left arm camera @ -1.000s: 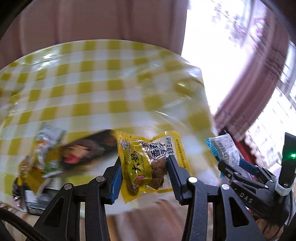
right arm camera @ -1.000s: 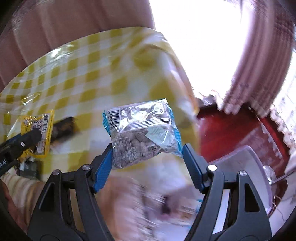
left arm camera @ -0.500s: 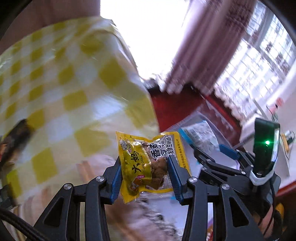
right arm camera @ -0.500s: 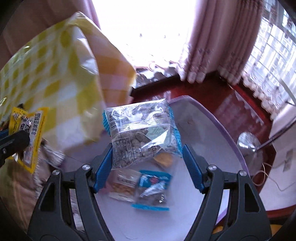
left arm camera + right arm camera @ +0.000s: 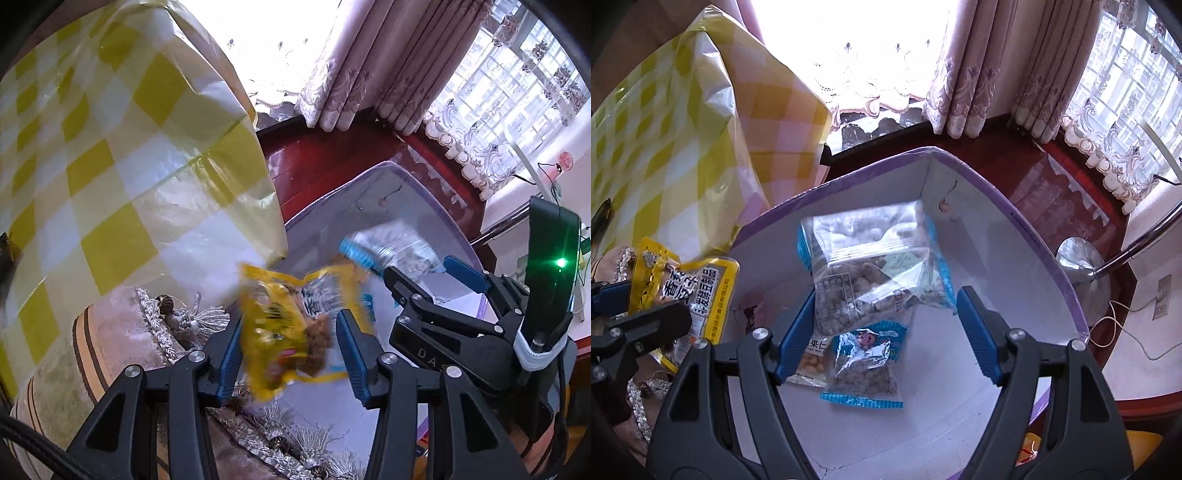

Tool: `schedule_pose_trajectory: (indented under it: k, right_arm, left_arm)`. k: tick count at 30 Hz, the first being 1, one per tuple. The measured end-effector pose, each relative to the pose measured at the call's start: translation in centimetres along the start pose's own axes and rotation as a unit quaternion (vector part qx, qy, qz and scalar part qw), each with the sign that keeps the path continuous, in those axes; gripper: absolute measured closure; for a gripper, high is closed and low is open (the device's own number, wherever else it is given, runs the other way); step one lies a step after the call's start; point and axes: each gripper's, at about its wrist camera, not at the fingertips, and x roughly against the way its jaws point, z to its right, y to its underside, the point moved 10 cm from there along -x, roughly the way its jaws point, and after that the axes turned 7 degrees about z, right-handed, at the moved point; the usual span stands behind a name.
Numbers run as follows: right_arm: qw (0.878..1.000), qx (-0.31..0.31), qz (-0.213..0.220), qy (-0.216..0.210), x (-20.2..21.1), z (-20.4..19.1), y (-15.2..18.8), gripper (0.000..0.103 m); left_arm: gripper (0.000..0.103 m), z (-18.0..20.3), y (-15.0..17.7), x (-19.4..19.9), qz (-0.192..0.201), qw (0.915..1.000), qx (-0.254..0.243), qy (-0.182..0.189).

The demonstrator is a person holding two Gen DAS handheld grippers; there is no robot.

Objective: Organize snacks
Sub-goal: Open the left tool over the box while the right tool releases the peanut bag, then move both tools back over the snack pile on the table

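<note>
My left tongs (image 5: 288, 349) are opening around the yellow packet (image 5: 284, 332), which is blurred and slipping at the near corner of the box (image 5: 1015, 218). My right tongs (image 5: 886, 314) also open; the clear bag (image 5: 875, 266) between them hangs over the box. Both are light, soft and crinkly, best pinched at the sealed edges.

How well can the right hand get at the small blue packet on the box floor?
Probably not yet: the clear packet is between the right gripper's opening fingers, right above the small blue packet. Otherwise the open box leaves the way free.
</note>
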Motion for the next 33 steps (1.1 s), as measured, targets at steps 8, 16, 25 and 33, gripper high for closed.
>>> schedule_pose_trajectory:
  k: [8, 16, 25, 33]
  right_arm:
    - [1.000, 0.003, 0.006, 0.003, 0.5, -0.2, -0.4, 0.023]
    - [1.000, 0.010, 0.009, -0.001, 1.1, -1.1, -0.6, 0.023]
    - [1.000, 0.017, 0.020, -0.014, 2.5, -2.7, -1.4, 0.022]
    - [0.997, 0.039, 0.033, -0.053, 4.5, -7.0, -1.9, 0.021]
  left_arm:
    - [0.042, -0.2, -0.3, 0.3, 0.011, 0.9999, -0.003, -0.001]
    - [0.037, -1.4, -0.3, 2.1, 0.035, 0.9993, 0.012, 0.000]
    - [0.037, -3.7, -0.2, 5.0, 0.076, 0.9963, 0.038, -0.013]
    - [0.037, -8.7, 0.8, 9.6, 0.135, 0.9858, 0.090, -0.044]
